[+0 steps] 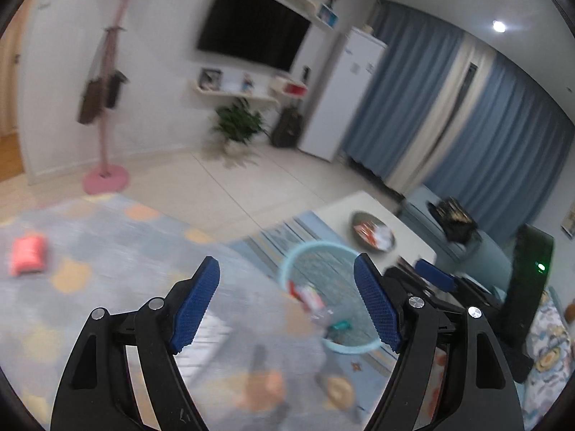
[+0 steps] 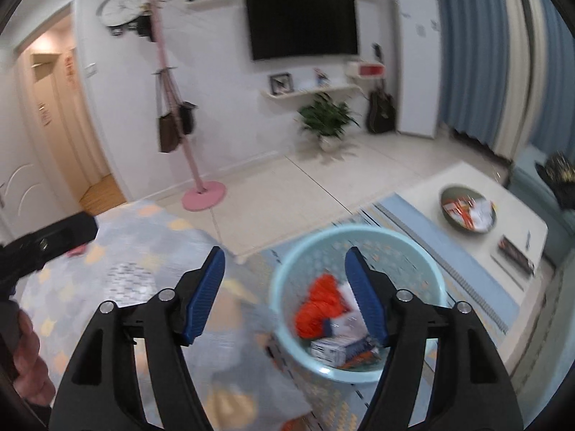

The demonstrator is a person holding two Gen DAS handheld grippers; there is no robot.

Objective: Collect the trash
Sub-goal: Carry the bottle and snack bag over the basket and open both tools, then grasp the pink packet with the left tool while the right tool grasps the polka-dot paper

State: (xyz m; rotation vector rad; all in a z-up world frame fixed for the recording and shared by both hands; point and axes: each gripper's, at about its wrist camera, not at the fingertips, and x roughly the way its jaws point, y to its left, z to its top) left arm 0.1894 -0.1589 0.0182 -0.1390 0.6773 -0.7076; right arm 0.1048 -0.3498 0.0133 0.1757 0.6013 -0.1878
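above basket (image 2: 359,301), right gripper (image 2: 285,289) open, empty

Right tongs (image 2: 285,287) gape empty above the blue basket (image 2: 287,309) holding orange trash (image 2: 320,305).

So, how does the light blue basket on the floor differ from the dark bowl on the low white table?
The light blue basket stands on the floor rug, while the dark bowl sits on the low white table. The basket is deep with perforated walls; the bowl is shallow and solid. The basket looks clearly wider than the bowl. Both are round, open on top, and hold red and white packaging.
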